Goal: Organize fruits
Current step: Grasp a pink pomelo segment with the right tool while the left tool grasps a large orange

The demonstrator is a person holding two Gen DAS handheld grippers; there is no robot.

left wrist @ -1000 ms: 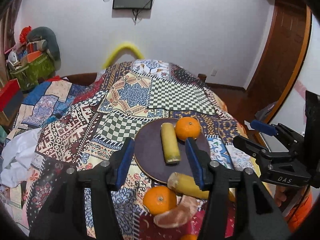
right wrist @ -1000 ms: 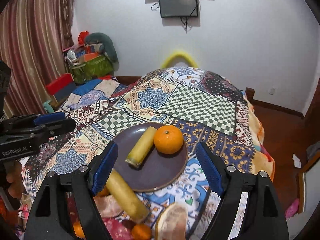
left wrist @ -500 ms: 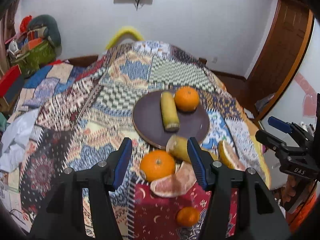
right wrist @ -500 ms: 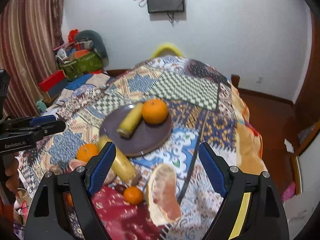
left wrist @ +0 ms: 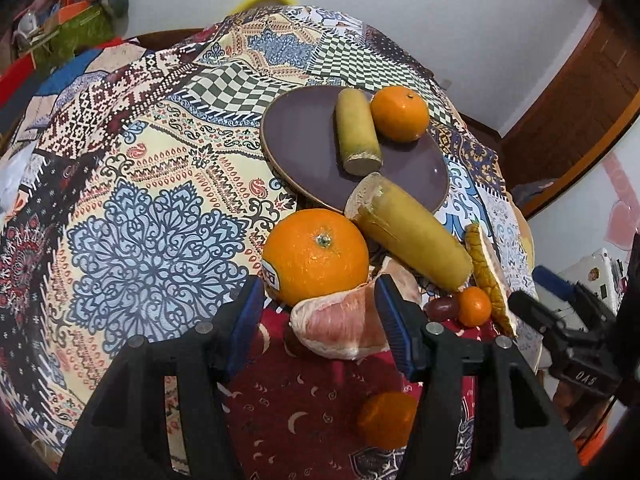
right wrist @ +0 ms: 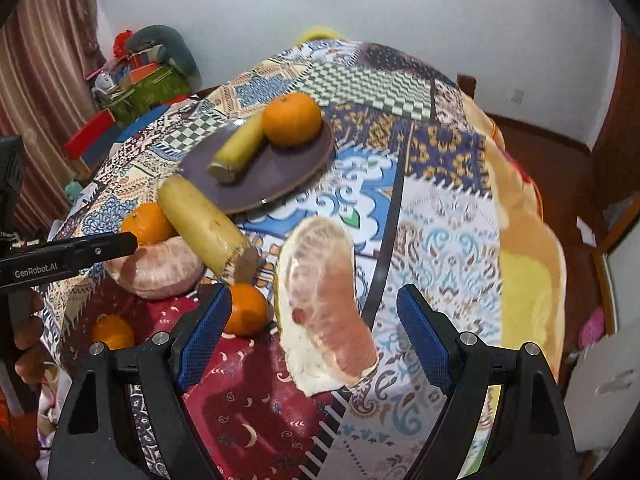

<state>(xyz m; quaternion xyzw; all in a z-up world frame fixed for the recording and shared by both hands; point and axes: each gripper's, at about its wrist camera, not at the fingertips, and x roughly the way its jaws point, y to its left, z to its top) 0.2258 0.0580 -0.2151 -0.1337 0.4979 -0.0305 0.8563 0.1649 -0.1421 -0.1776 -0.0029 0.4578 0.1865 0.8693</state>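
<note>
A dark purple plate [left wrist: 308, 136] [right wrist: 288, 168] on the patchwork cloth holds a short yellow-green stalk piece [left wrist: 356, 132] and an orange [left wrist: 400, 114]. A longer stalk piece [left wrist: 408, 232] [right wrist: 204, 228] lies by the plate's near rim. My left gripper [left wrist: 320, 308] is open, its pads either side of a peeled pomelo chunk [left wrist: 340, 330], just behind a big orange [left wrist: 316, 256]. My right gripper [right wrist: 312, 336] is open around a pomelo wedge [right wrist: 324, 300]. Small oranges [left wrist: 474, 306] [right wrist: 246, 308] lie nearby.
Another small orange [left wrist: 386, 420] lies on the red cloth patch near me. A dark date-like fruit [left wrist: 440, 307] sits by the small orange. Boxes and clutter [right wrist: 140, 76] stand at the far left by the wall. The cloth drops off at the right [right wrist: 528, 240].
Both grippers have pulled back from the plate and come down toward the near fruit. The left now frames the pomelo chunk, the right frames the pomelo wedge. Both stay open.
</note>
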